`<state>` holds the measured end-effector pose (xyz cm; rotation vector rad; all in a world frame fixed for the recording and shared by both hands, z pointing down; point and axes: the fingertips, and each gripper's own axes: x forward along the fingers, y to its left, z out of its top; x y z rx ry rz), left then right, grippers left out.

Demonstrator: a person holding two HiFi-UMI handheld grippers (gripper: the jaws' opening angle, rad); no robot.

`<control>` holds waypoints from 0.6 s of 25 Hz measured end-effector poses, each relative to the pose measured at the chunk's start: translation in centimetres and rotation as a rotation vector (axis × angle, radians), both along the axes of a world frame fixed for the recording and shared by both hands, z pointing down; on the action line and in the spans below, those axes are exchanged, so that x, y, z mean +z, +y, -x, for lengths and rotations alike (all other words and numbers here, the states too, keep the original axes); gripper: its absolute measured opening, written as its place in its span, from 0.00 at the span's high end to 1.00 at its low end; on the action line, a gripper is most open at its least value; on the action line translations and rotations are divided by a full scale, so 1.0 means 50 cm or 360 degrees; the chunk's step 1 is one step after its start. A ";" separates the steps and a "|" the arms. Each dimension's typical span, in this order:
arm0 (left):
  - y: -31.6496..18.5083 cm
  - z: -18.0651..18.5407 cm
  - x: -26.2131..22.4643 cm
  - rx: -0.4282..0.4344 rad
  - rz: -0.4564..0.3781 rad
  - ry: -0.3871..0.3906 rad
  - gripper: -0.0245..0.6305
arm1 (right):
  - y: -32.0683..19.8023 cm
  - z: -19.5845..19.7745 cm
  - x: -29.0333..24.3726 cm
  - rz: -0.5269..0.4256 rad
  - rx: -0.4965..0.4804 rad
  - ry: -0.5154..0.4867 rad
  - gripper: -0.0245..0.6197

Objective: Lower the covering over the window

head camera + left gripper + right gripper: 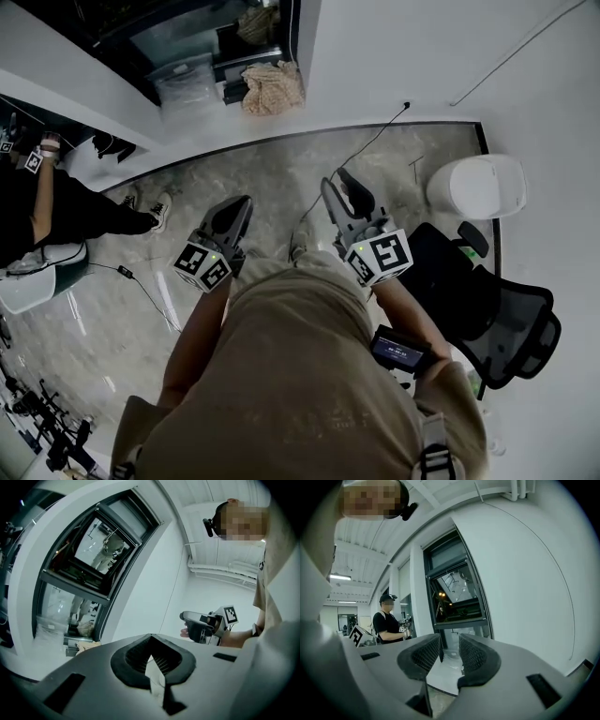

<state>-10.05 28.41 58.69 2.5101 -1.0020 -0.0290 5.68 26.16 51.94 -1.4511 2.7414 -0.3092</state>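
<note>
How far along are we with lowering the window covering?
Nothing looks done: the window glass shows bare, with no covering drawn over it. In hand: nothing; the left gripper is shut and empty, the right gripper open and empty, both short of the window. Left: reach it, find the covering's control, draw it down.

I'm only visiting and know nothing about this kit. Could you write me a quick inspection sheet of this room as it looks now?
Surface: grey marbled floor.
Job's things: dark-framed window, glass bare, nothing lowered over it.
Clutter: beige cloth at the window's foot; black office chair and white round bin by the wall.
Grippers: left gripper fingers shut, empty; right gripper fingers apart, nothing between them.
Cables: thin black cable runs from a wall socket across the floor.
Surroundings: white walls; second person in black stands nearby.
</note>
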 end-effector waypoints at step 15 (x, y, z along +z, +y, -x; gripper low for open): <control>0.104 0.214 0.017 0.0188 0.0078 0.0067 0.94 | 0.134 0.297 0.020 0.0123 -0.0088 0.0041 0.78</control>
